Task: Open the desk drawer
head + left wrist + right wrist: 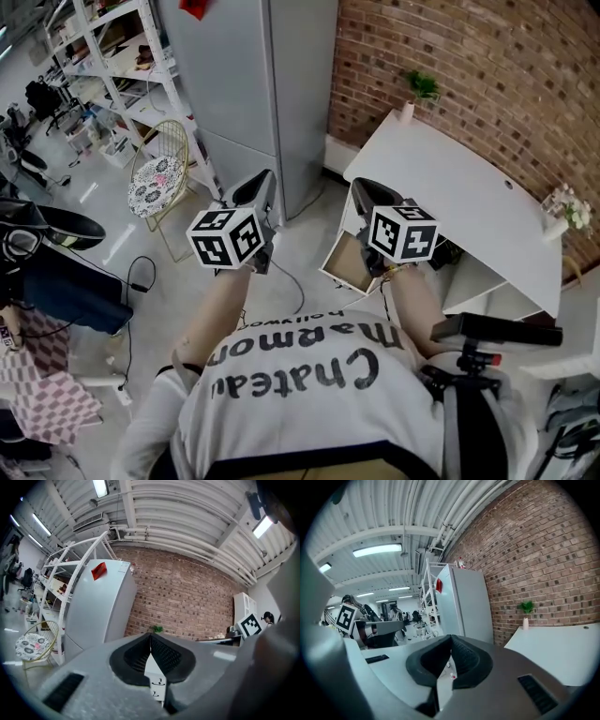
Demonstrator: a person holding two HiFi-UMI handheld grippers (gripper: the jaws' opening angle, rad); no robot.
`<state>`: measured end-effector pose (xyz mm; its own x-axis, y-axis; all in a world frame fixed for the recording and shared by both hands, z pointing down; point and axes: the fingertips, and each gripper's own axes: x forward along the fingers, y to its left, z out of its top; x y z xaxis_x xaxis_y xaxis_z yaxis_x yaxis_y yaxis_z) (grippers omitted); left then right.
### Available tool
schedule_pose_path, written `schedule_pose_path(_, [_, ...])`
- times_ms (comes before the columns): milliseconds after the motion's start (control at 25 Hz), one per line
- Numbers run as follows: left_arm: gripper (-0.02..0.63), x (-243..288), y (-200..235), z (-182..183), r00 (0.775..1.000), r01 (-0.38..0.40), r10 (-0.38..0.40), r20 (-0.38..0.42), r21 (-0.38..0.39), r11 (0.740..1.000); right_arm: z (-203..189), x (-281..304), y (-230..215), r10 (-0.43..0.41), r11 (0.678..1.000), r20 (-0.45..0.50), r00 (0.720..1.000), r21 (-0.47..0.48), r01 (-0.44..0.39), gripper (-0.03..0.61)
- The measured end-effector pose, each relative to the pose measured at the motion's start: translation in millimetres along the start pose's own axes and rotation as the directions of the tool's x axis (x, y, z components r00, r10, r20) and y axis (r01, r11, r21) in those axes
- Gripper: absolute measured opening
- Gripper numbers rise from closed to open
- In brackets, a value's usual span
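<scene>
Pale grey flooring and a brick wall point(487, 66) frame the scene, which the head view reads from left to right: one white shelving rack point(103, 56), one wire chair point(159, 173) with a patterned cushion, one tall grey cabinet point(253, 84), then one white desk point(459, 187) set along the brick. The desk's long axis runs from its far left corner, where one potted plant point(424, 89) stands, toward its near right corner, where one small bunch of flowers point(567, 208) stands. Under the desk's left end sits the drawer unit point(330, 253), facing the person. It shows a brown interior from above, and whether a drawer is pulled out cannot be told. The left gripper view shows the unit's white front point(157, 679) with two dark handles, one above the other. The left gripper point(258, 187) and right gripper point(367, 192) are held up side by side, apart from the desk. Each gripper's own view shows it clenched, pad tips meeting on nothing point(150, 639) point(451, 639).
</scene>
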<state>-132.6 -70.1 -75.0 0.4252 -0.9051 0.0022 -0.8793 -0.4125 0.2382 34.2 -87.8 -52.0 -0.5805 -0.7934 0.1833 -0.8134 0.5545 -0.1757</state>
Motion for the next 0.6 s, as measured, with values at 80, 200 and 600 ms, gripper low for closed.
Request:
schedule_pose_path(80, [0.015, -8.2, 5.9, -12.5, 1.000, -0.027, 0.027, -0.017, -0.018, 0.999, -14.2, -4.5, -5.2, -0.013, 1.000, -0.030, 0.999, 0.004, 0.013, 0.014])
schedule_pose_path(200, [0.015, -17.7, 8.5, -29.4, 0.998, -0.042, 0.041, -0.038, -0.025, 0.999, -28.3, -7.6, -12.8, -0.032, 0.999, -0.053, 0.998, 0.012, 0.032, 0.014])
schedule_pose_path(600, [0.015, -32.5, 2.6, -59.0, 0.995, -0.048, 0.045, -0.091, -0.029, 0.998, -55.8, -20.4, -13.7, -0.035, 0.998, -0.083, 0.996, 0.041, 0.039, 0.014])
